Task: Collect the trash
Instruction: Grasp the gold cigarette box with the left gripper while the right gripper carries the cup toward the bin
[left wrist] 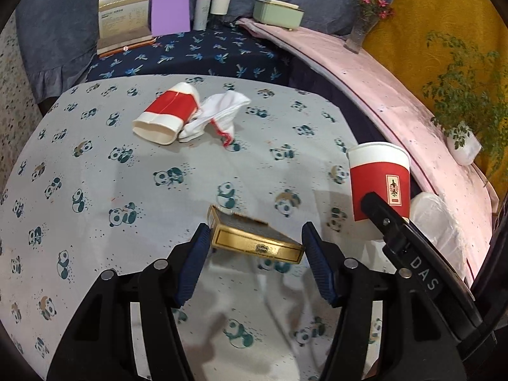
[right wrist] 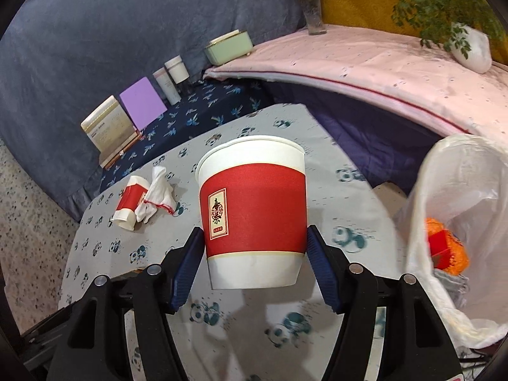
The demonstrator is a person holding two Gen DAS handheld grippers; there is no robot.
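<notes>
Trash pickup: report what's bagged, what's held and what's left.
Bagged: orange and red scraps show inside the white plastic bag. Held: the left gripper clamps a gold box; the right gripper clamps an upright red paper cup, both lifted. Left: a crushed red cup and white cloth on the panda tablecloth.

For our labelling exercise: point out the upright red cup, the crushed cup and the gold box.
upright red cup (right wrist: pixel 254 209), right wrist view, red band.
crushed cup (left wrist: pixel 168 108), left wrist view, red side.
gold box (left wrist: pixel 254 241), left wrist view, front edge.
</notes>
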